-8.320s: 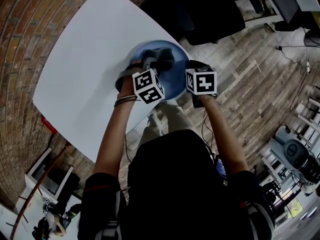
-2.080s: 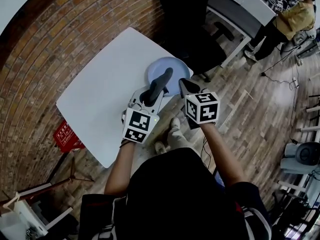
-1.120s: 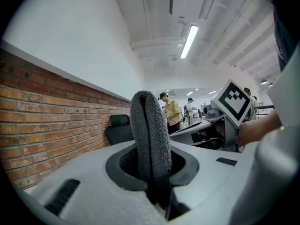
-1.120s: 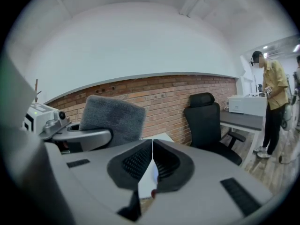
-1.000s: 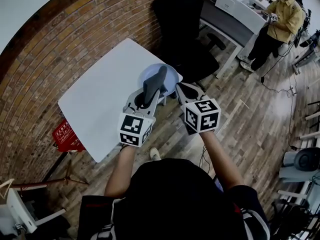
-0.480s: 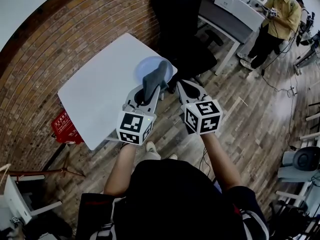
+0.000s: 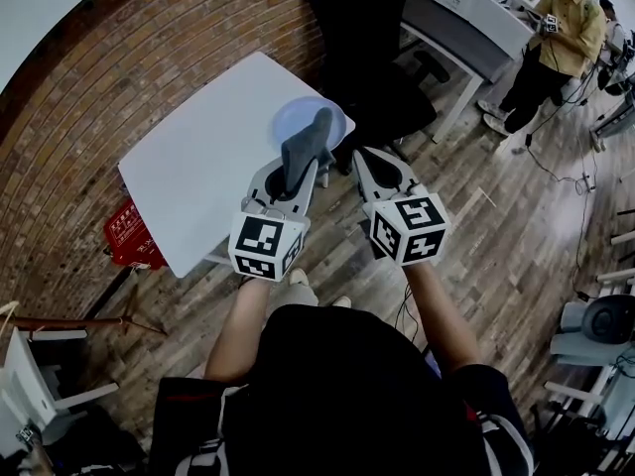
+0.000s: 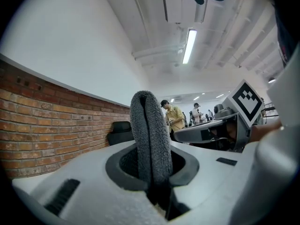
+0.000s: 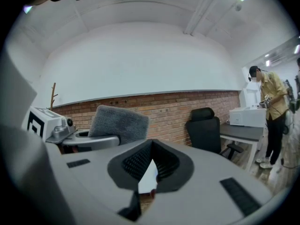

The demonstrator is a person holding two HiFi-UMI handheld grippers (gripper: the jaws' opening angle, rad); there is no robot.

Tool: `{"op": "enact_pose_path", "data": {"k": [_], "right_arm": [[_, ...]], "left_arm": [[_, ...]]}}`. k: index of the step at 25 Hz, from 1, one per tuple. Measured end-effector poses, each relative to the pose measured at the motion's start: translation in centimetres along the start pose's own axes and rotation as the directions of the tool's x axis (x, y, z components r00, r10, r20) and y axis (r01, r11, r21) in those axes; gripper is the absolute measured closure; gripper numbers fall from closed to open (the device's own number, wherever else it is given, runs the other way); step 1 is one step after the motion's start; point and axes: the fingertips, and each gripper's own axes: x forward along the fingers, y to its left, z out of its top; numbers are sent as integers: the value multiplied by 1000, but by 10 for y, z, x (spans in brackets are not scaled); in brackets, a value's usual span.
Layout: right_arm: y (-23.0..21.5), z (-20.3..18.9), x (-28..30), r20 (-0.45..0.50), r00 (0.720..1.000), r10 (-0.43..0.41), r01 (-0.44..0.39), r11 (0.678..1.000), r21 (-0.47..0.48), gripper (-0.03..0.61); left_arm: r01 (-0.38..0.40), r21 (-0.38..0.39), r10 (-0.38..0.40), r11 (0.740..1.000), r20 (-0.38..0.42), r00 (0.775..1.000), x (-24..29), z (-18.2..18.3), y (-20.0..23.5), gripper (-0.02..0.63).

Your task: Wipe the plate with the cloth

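Head view: left gripper (image 7: 295, 175) is clamped on a folded grey cloth (image 7: 309, 139), which projects forward from the jaws. The light blue plate (image 7: 295, 116) lies on the white table (image 7: 198, 162) near its far corner. The upper end of the cloth overlaps the near rim of the plate in this view; contact cannot be determined. The right gripper (image 7: 360, 156) is held just beside the left one, apart from both cloth and plate. A black chair (image 7: 362, 28) stands beyond the table.

Left gripper view: the jaws are pressed onto the cloth (image 8: 150, 135), which stands upright between the pads as a narrow fold. The marker cube of the right gripper (image 8: 246, 101) shows at the right edge.

Right gripper view: the jaws of the right gripper (image 9: 151, 161) meet at the tips, with nothing held between them. The cloth (image 9: 118, 120) and the left gripper (image 9: 91, 139) appear at left, in front of a brick wall (image 9: 168, 111).
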Motion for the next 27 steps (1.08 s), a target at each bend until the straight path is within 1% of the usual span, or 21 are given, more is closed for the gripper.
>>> {"op": "enact_pose_path", "data": {"k": [3, 6, 21, 27], "right_arm": [[1, 6, -3, 28, 1000, -14, 15, 999, -38, 551], [4, 8, -2, 33, 999, -10, 12, 998, -60, 551], [14, 8, 10, 25, 999, 22, -20, 998, -67, 551], [18, 10, 15, 27, 999, 33, -31, 997, -70, 551]], "left_arm": [[-9, -5, 9, 1000, 5, 1000, -2, 1, 1, 552], [-30, -10, 30, 999, 13, 999, -4, 1, 5, 551], [-39, -27, 39, 999, 7, 999, -7, -5, 15, 551], [-33, -18, 33, 999, 6, 999, -5, -4, 19, 551]]}}
